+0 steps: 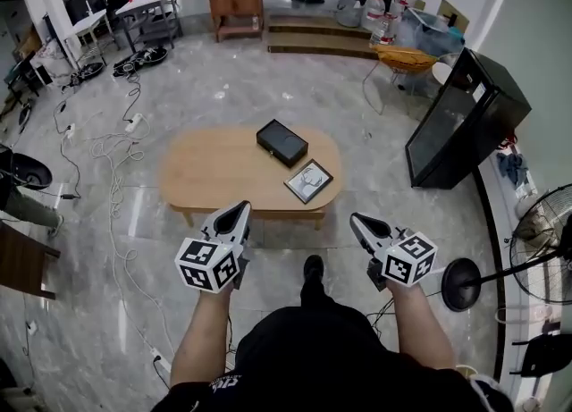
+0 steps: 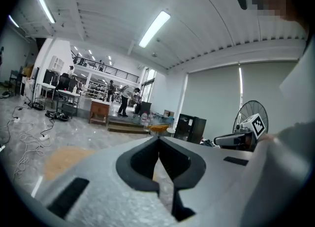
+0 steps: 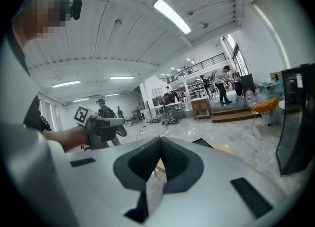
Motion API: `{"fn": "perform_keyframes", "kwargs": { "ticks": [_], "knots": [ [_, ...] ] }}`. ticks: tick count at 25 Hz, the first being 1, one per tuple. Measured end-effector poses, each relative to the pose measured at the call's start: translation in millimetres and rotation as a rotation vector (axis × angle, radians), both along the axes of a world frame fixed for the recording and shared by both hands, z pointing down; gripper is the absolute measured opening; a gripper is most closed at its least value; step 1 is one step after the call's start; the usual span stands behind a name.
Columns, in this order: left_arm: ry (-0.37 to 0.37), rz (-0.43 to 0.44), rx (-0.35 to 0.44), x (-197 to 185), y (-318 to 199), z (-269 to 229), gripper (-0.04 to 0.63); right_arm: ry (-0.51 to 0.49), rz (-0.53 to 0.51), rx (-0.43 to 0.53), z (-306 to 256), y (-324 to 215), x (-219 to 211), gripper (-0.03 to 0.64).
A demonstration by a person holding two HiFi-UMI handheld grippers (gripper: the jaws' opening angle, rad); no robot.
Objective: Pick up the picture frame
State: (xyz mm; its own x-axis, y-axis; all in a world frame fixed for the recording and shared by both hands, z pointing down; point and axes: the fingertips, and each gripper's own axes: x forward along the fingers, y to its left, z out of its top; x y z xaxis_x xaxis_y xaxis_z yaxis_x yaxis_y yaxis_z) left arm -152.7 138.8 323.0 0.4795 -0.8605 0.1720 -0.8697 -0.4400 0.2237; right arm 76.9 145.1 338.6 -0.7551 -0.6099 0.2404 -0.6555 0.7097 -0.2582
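The picture frame [image 1: 308,180] is seen lying flat on the oval wooden bench [image 1: 210,173], close to the near edge toward the right end. A black box [image 1: 281,142] is set just beside it, nearer the far edge. The left gripper [image 1: 241,210] and the right gripper [image 1: 356,220] are held in the air short of the bench's near edge, apart from each other. The fingers of both are closed, and nothing is gripped between them.

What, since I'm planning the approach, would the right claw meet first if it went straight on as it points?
Likely the table, near the frame: the right claw, shut and empty, aims there across the floor. Depth is unclear.
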Motion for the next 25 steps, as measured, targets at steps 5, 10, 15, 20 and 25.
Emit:
{"fn": "perform_keyframes", "kwargs": {
  "ticks": [5, 10, 15, 20, 25],
  "knots": [
    [-0.004, -0.013, -0.037, 11, -80, 8, 0.009, -0.009, -0.031, -0.002, 4, -85, 4, 0.005],
    [-0.026, 0.004, -0.074, 30, -151, 7, 0.009, -0.025, -0.030, -0.050, 15, -160, 16, 0.005],
    [-0.071, 0.027, -0.109, 55, -198, 15, 0.009, -0.035, -0.045, -0.075, 25, -215, 32, 0.005],
    [-0.065, 0.048, -0.129, 63, -238, 20, 0.009, -0.038, -0.029, -0.104, 35, -239, 39, 0.005],
    [-0.069, 0.116, -0.127, 76, -276, 23, 0.009, -0.042, 0.036, -0.136, 44, -263, 50, 0.005]
  ]
}}
